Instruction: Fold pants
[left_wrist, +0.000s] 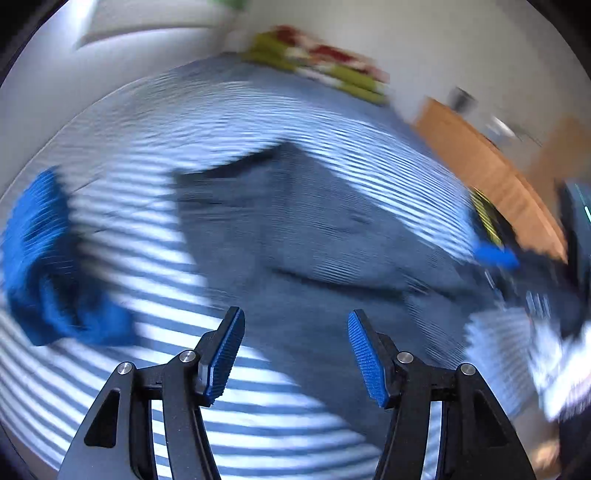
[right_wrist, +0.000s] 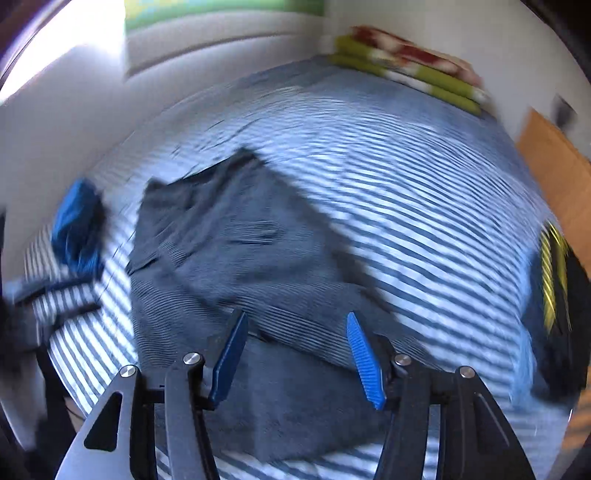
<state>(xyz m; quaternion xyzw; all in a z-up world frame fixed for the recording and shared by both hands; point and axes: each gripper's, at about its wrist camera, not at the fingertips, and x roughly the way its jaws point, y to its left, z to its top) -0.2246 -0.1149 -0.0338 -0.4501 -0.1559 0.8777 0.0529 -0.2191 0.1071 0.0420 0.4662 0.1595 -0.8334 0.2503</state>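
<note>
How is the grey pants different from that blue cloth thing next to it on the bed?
The grey pants are dark grey, while the blue cloth is bright blue. The pants are much the bigger of the two. The pants lie spread out fairly flat with one part folded over, while the blue cloth sits bunched up in a heap. Both rest on the striped bedspread, and neither is held by a gripper.

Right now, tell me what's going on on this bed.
A person with a gripper in each hand is folding grey pants on a striped bed. The left gripper and the right gripper are both open above the pants, gripping nothing. The pants lie spread with a fold across them. A blue cloth sits beside them, a folded blanket at the far end.
</note>
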